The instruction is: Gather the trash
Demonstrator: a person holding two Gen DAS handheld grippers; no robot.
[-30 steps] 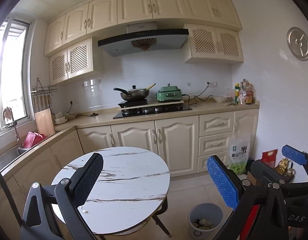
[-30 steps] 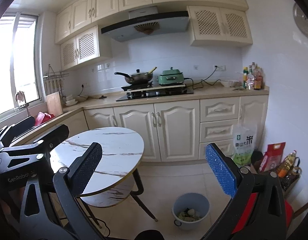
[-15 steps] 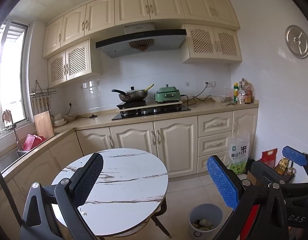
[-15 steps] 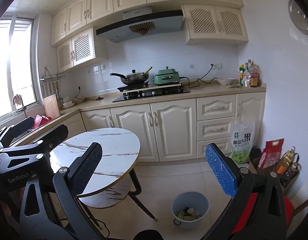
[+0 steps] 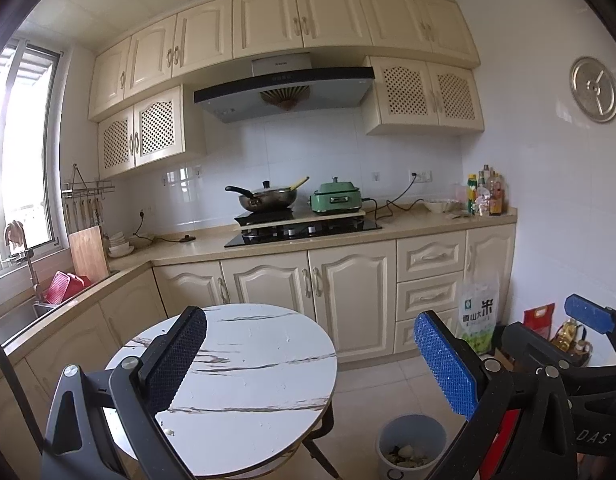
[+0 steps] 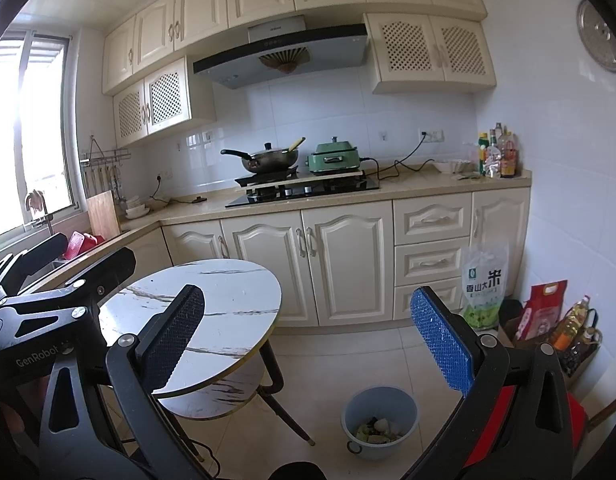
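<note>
Blue-grey, the bin with scraps in it stands on the floor at the lower centre of the right wrist frame, below the right gripper and nearer it. Both it and the left gripper hold their fingers wide apart, empty; a pale crumb lies on the tabletop beside the left one's dark finger.

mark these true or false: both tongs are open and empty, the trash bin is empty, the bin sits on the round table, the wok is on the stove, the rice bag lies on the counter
1. Left tongs and right tongs are open and empty: true.
2. The trash bin is empty: false, scraps lie inside.
3. The bin sits on the round marble table: false, it stands on the floor beside it.
4. The wok is on the stove: true.
5. The rice bag lies on the counter: false, it stands on the floor against the drawers.
</note>
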